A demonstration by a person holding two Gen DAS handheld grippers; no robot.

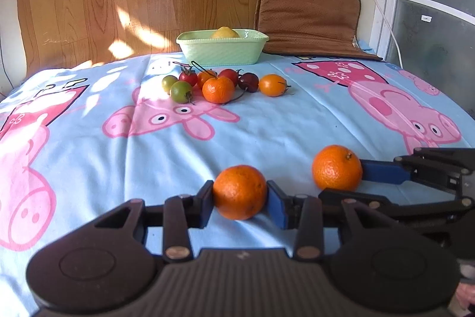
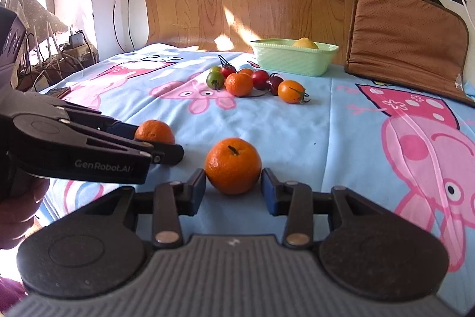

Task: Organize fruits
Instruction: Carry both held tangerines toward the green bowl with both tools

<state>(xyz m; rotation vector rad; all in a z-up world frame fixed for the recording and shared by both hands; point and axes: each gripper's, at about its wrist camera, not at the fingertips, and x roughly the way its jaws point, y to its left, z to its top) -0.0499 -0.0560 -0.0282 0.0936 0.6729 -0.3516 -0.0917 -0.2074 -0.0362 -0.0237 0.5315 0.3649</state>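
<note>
Left wrist view: left gripper (image 1: 240, 193) jaws clenched on near mandarin (image 1: 240, 191), both pads touching peel, fruit resting on cloth. Right gripper (image 2: 233, 184) jaws bracket 2nd mandarin (image 2: 233, 166); contact vs. slim gap — cannot tell. Paired grasp prob. for carry to green basket (image 1: 221, 51) at far tabletop edge, lemon (image 1: 225, 32) inside. Mixed tomatoes/cherry cluster (image 1: 222, 83) btw. Legible: "GenRobot.AI" on left gripper body.

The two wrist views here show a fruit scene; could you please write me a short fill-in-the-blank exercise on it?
1. The left gripper is shut on an ___.
2. The yellow fruit lies inside the ___ basket.
3. The right gripper has an orange between its jaws, not yet ___.
4. The brown cushion leans against the ___.

Missing words: orange; green; gripped; wall
</note>
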